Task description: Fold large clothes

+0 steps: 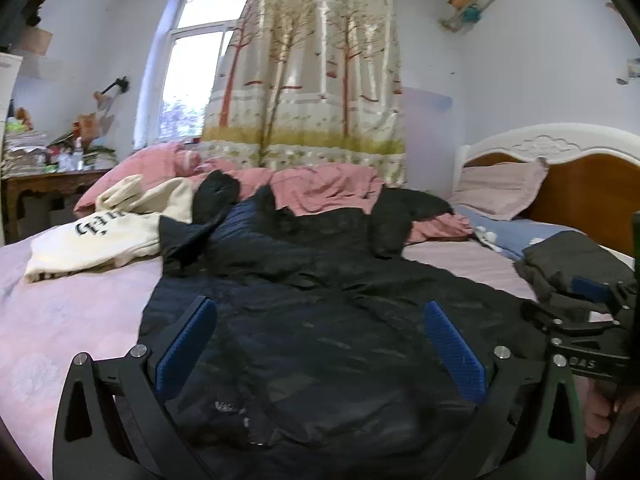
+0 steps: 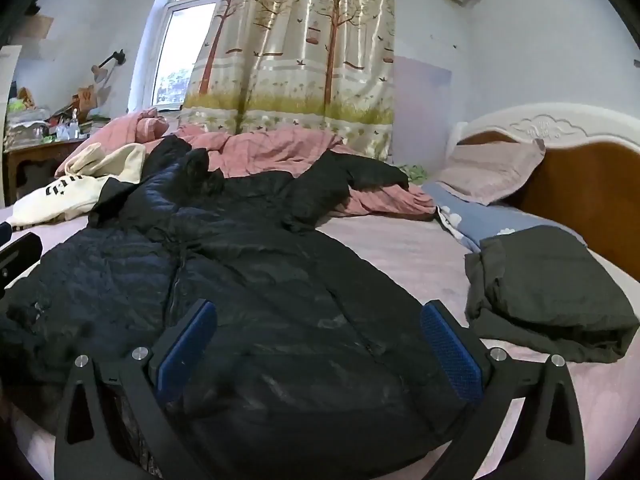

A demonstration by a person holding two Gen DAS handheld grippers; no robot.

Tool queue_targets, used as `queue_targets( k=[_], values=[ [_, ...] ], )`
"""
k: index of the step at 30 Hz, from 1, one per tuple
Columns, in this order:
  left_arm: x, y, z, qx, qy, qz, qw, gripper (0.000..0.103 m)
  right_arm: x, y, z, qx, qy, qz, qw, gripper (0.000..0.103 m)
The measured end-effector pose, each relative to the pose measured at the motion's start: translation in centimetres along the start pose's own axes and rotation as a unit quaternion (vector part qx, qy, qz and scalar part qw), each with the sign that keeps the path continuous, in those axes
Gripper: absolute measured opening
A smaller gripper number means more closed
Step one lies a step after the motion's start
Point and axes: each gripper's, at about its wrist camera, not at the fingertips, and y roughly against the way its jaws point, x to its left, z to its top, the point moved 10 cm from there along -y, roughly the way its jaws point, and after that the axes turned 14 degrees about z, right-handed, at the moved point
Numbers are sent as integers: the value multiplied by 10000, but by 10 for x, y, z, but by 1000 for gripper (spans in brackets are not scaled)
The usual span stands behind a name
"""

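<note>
A large black puffer jacket (image 1: 312, 320) lies spread flat on the pink bed sheet (image 1: 72, 320), hem toward me, sleeves and hood at the far end. It also shows in the right wrist view (image 2: 248, 280). My left gripper (image 1: 320, 344) is open, its blue pads wide apart above the jacket's lower part, holding nothing. My right gripper (image 2: 320, 344) is open over the jacket's lower right part, also empty. The right gripper's body shows at the right edge of the left wrist view (image 1: 592, 332).
A cream hoodie with black lettering (image 1: 104, 236) lies at the far left. A folded dark garment (image 2: 548, 300) sits on the bed to the right. A rumpled pink quilt (image 2: 272, 152), a pillow (image 2: 492, 168), the wooden headboard (image 2: 580, 184) and a cluttered side table (image 1: 52, 176) stand beyond.
</note>
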Motion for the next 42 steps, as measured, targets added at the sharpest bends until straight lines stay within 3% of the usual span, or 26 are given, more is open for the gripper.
queue_targets(
  k=[4, 6, 8, 21, 42],
  values=[
    [-6, 8, 5, -236, -206, 223, 9993, 103, -1, 0, -1, -41, 30, -8, 10000, 103],
    [-2, 5, 4, -235, -303, 693, 9969, 103, -3, 0, 0, -52, 35, 7, 10000, 103],
    [1, 1, 2, -145, -333, 876, 9955, 103, -3, -1, 0, -62, 74, -6, 10000, 103],
    [7, -6, -8, 53, -319, 882, 9956, 103, 3, -3, -2, -20, 122, 30, 9999, 103],
    [12, -7, -7, 34, -286, 895, 9956, 103, 3, -4, -3, 8, 166, 93, 9998, 103]
  ],
)
